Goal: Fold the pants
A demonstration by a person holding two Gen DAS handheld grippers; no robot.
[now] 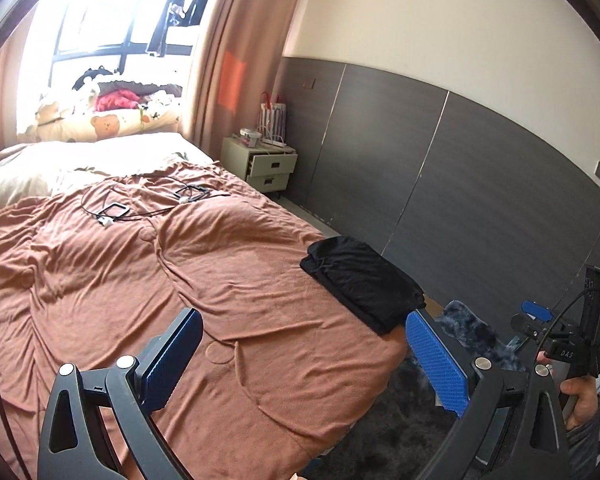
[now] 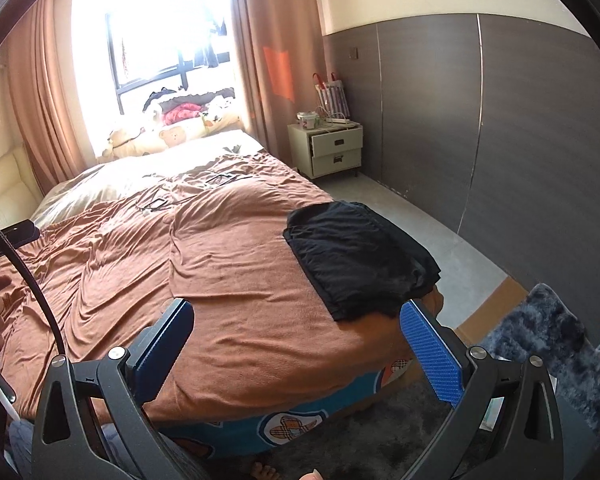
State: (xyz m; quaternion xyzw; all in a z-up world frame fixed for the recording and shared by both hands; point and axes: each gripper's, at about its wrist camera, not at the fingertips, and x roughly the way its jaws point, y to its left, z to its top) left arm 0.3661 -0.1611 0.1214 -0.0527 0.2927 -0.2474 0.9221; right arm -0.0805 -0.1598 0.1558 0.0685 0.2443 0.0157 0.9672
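The black pants (image 2: 360, 256) are seen folded into a compact stack on the bed (image 2: 236, 280), beyond the right jaw. Left gripper (image 1: 300, 364) and right gripper (image 2: 296, 356) are held wide, empty. Folding is judged complete.

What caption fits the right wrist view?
Open right gripper above the bed, folded black pants near its corner.

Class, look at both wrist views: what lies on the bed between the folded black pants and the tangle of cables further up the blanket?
Only bare, wrinkled brown blanket lies between the folded black pants and the cables; both views show it.
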